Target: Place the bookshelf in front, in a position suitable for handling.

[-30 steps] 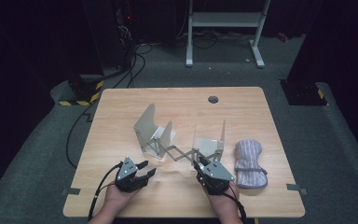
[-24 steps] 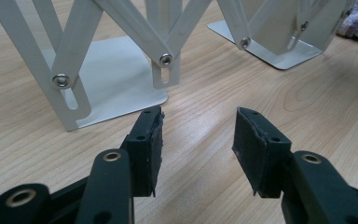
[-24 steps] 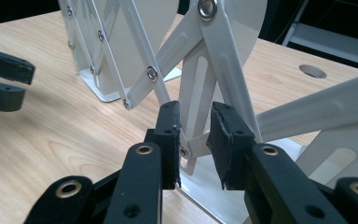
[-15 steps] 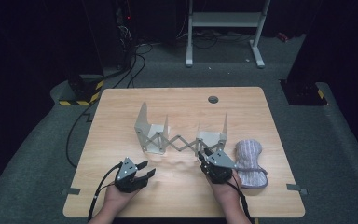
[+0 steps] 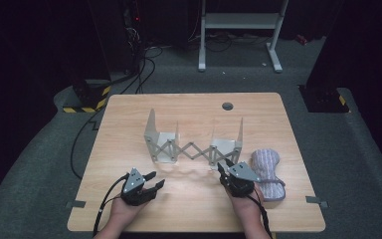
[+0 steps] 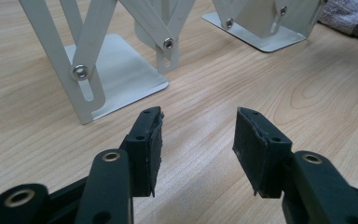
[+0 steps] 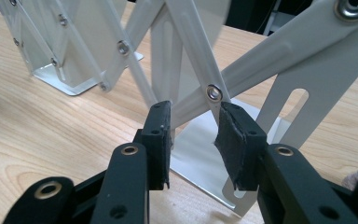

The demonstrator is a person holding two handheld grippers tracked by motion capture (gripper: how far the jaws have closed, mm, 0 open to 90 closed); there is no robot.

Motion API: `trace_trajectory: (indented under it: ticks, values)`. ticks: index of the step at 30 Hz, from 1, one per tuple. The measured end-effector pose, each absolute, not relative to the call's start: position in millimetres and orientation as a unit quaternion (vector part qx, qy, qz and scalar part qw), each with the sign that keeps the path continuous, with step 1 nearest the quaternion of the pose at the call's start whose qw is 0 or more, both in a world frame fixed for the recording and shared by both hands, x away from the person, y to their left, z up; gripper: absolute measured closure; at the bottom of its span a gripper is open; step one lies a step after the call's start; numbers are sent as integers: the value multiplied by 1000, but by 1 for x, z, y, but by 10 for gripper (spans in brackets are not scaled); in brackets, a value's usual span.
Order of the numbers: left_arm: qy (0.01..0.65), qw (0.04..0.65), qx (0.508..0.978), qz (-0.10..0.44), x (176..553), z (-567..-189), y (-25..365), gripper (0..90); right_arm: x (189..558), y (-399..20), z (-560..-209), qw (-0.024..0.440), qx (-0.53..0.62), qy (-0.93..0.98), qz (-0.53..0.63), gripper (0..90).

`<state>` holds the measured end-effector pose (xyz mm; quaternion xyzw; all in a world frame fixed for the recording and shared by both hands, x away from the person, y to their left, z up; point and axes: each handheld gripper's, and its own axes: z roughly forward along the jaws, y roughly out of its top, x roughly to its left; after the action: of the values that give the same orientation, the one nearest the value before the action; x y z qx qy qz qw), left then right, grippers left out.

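A white metal scissor-link rack (image 5: 194,147) stands stretched out across the middle of the wooden table (image 5: 129,114), with an upright plate at each end. My right gripper (image 5: 223,167) is at the rack's right end. In the right gripper view its jaws (image 7: 193,116) straddle a thin white link (image 7: 261,60); they have just been opening, and the pads stand slightly off the metal. My left gripper (image 5: 155,179) rests open near the front left, short of the rack's left base plate (image 6: 121,65), with nothing between its jaws (image 6: 198,123).
A striped grey cloth (image 5: 266,169) lies right of the rack, beside my right hand. A round cable hole (image 5: 227,106) sits near the table's far edge. Behind the table, cables (image 5: 134,55) and a white stand frame (image 5: 238,20) are on the dark floor.
The rack has been drawn out wider and straighter, its right end moving right with my right gripper. The right jaws have spread apart. My left gripper has stayed put.
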<state>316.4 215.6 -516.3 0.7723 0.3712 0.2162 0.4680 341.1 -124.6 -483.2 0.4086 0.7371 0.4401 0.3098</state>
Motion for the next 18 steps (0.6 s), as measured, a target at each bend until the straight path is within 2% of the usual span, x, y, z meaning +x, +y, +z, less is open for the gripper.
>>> trace_trajectory:
  ticks: [5,11,13,18]
  values:
    - [375,470,770,214,318,-519,215,493,348,-125,-484,312,412,734,441,615]
    - [380,470,768,211,319,-521,216,480,360,-123,-484,301,423,738,432,526]
    - [383,470,767,210,320,-521,216,493,365,-122,-483,299,425,741,426,491]
    - [382,467,768,214,319,-521,217,519,378,-119,-480,304,420,748,414,473]
